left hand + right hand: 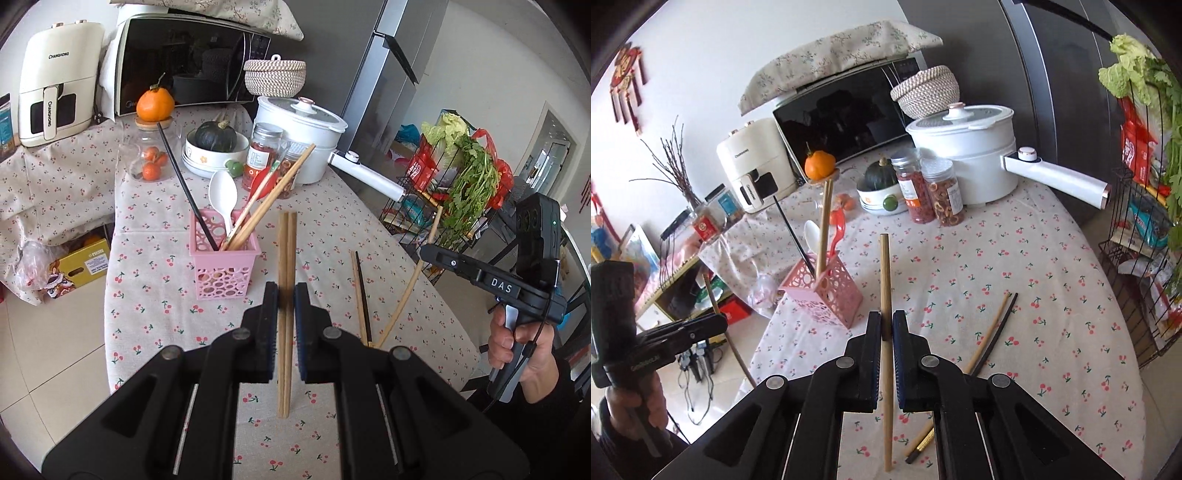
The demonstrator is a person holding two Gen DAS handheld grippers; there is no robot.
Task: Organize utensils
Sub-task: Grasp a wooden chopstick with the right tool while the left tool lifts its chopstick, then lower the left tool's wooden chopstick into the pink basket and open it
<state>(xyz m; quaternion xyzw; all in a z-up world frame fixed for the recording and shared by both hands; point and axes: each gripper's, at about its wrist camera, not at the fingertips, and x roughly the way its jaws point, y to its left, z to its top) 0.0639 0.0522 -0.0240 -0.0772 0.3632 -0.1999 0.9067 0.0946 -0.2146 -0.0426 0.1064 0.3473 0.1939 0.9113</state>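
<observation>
While both grippers carry wooden chopsticks above the table (406,266), the pink holder (224,254) stands ahead and to the left of each. Left gripper (286,295): jaws pinched on a wooden pair (287,251) held side by side, long axis running straight forward along the fingers, far tips reaching past the holder's right wall. Right gripper (886,325): jaws pressed on a single chopstick (885,273), likewise aligned with the fingers, tip pointing toward the holder from the near right.

Holder contents: black chopstick (186,188), white spoon (222,195), a red utensil (837,230) and several wooden chopsticks (273,192), all leaning; free room appears to remain at its front right corner, though the fisheye view makes this uncertain.

Spatial relation governing insertion: the left gripper is the nearer, its pair lying just beside the holder; each held stick must probably be tipped from near horizontal toward upright and shifted left over the rim. Leaning handles crowd the opening from above.

Remaining on the cloth: a wooden and a black chopstick (997,332), lying together near the right gripper, well clear of the table edge. Jars (934,192), bowl (216,155) and pot (971,147) stand well behind the holder, leaving open cloth between.
</observation>
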